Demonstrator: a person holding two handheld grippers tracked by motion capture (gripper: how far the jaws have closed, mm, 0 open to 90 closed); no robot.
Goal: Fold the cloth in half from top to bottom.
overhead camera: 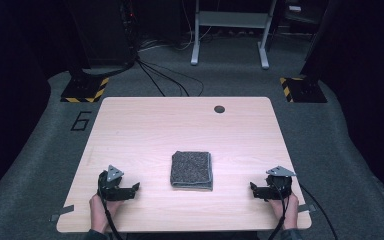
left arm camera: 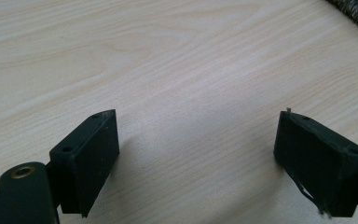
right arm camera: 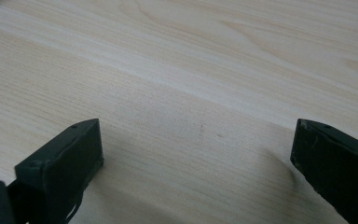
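Both the left gripper [overhead camera: 136,188] and right gripper [overhead camera: 253,188] gape wide, empty (folded cloth [overhead camera: 192,170] between them).

A pale wood-grain counter [overhead camera: 145,135] carries a folded grey towel [overhead camera: 192,170], lying flat between the left hand-held gripper [overhead camera: 136,188] and the right hand-held gripper [overhead camera: 253,188], apart from both. A dark round hole [overhead camera: 219,109] sits beyond them.
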